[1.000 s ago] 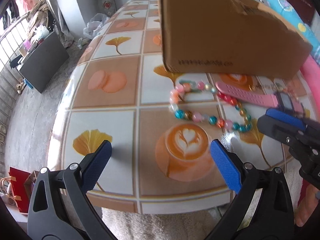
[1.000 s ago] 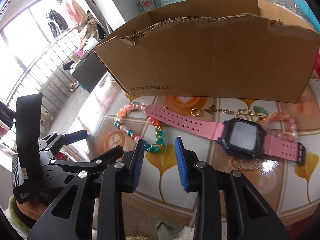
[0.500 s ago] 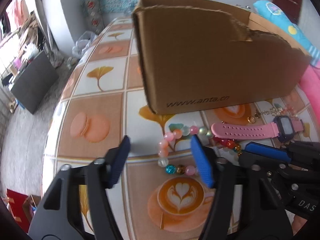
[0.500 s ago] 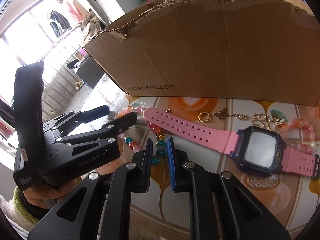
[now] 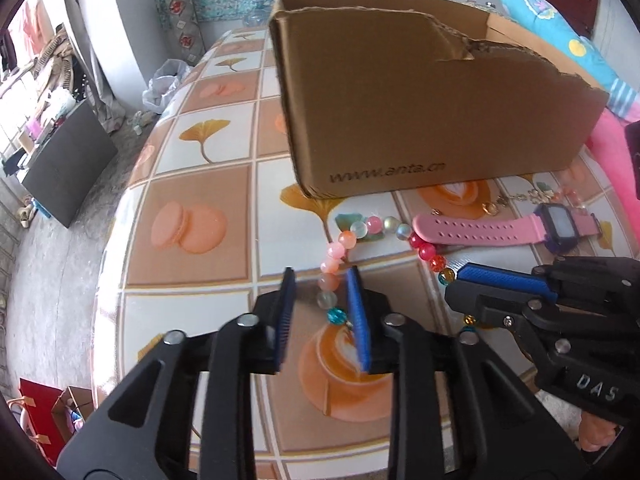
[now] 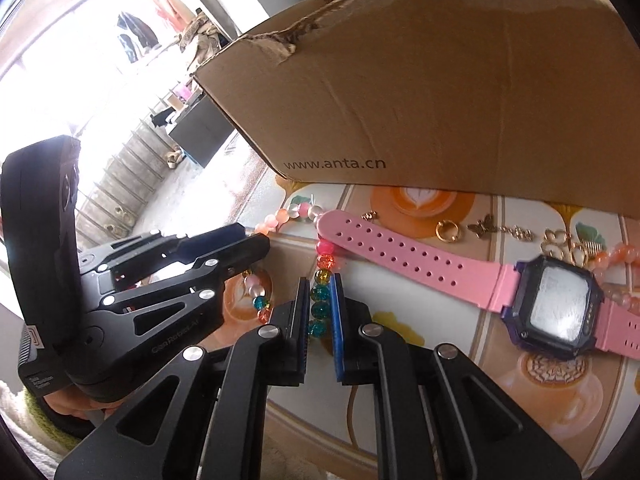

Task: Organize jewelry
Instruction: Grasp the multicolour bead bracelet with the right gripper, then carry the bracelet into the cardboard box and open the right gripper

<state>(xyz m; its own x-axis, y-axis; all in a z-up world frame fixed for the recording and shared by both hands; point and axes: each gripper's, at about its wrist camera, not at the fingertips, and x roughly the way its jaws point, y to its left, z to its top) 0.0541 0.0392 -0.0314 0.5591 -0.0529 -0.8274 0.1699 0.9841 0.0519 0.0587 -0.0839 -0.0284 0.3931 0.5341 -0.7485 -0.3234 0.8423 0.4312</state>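
My left gripper [image 5: 322, 286] has its jaws closing around the left side of the bead bracelet [image 5: 331, 260]; beads sit between the blue pads, with a gap showing on one side. My right gripper [image 6: 320, 286] has its jaws closing too, clenched on the teal beads of the same bracelet's right side. The bracelet lies on the patterned surface [image 5: 192, 184]. Just beyond the right jaws lies a pink watch [image 6: 472, 276], and behind it stands a cardboard box [image 6: 440, 92].
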